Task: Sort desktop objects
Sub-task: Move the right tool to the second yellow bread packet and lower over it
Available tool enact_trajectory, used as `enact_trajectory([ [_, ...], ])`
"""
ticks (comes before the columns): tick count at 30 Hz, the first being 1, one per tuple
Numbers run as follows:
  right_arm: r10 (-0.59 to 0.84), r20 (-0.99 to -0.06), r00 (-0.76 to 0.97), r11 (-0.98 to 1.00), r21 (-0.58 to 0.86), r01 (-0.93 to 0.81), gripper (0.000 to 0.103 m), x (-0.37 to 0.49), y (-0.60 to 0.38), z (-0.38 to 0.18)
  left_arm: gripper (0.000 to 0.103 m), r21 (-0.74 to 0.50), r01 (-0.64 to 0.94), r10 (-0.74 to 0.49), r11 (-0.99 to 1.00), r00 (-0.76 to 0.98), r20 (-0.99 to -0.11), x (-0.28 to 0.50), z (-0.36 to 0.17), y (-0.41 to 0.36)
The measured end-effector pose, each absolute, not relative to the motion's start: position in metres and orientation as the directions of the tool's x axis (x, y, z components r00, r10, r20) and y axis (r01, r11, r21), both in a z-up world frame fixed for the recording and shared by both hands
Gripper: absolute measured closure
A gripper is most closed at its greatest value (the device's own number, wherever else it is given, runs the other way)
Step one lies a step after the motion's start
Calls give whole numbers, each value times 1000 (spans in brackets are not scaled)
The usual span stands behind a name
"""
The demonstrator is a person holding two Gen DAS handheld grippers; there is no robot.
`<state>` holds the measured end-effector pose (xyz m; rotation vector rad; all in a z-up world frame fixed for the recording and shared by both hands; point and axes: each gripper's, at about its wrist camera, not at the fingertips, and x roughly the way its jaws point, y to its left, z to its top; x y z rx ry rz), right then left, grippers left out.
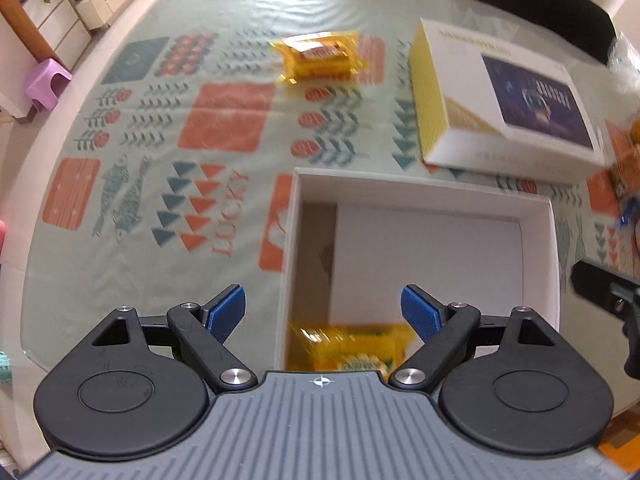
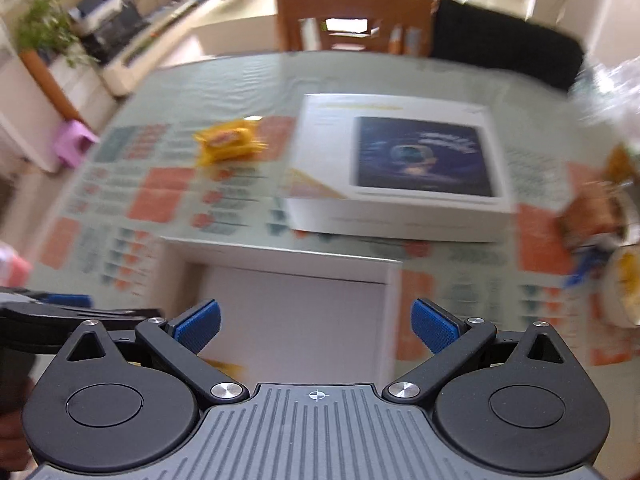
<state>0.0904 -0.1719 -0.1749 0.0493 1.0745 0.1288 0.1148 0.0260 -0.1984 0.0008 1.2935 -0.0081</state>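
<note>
A patterned table carries an open white box, a yellow packet inside; another packet waits outside. Both grippers, left and right, hover with jaws wide, empty.

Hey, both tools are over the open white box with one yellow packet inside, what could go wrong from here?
1. The other yellow packet lies far across the table; reaching over the open box might knock its wall.
2. The left tool and right tool sit close together and could collide.
3. The lid nearby narrows the reach path.
</note>
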Motion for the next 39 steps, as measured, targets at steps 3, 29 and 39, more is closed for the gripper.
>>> enact_trajectory([
  [3, 198, -869, 454, 980, 167, -108, 0, 107, -165, -176, 0, -4, -7, -2, 1000, 285, -959, 128, -194, 41],
  [29, 208, -922, 328, 968, 242, 69, 0, 241, -113, -201, 0, -60, 22, -64, 998, 283, -957, 246, -210, 108],
  [39, 191, -937, 292, 973, 219, 68, 0, 295, -90, -209, 0, -72, 16, -74, 997, 262, -962, 282, -225, 122],
])
